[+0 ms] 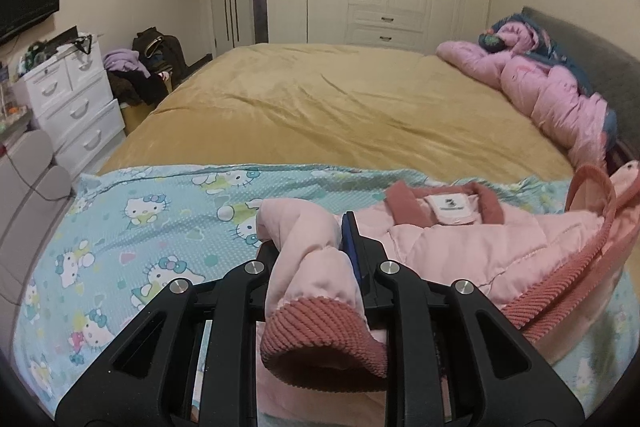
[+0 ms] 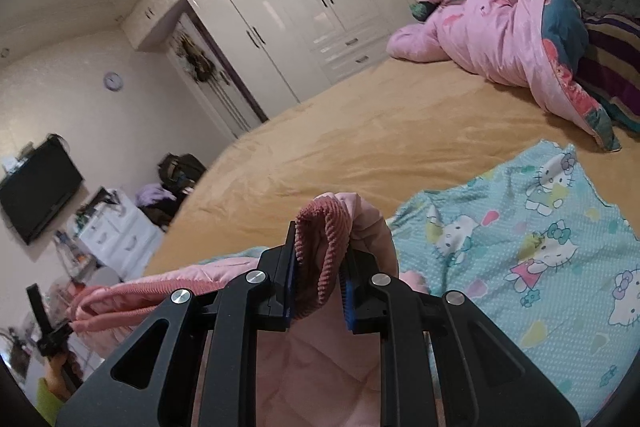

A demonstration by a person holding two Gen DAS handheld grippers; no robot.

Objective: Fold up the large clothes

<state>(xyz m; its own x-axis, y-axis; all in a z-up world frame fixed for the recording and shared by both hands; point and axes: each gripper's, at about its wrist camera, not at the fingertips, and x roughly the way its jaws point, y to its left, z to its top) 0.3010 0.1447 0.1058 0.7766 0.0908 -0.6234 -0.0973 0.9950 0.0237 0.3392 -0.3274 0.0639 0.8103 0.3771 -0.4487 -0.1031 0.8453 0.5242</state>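
Jacket [image 1: 460, 243] sleeve cuffs pinched in each hand-held gripper [image 1: 316, 243].

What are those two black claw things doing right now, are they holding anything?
Left gripper: closed on a sleeve of the pink jacket, near its ribbed cuff.
Right gripper: closed on the jacket's other ribbed cuff.
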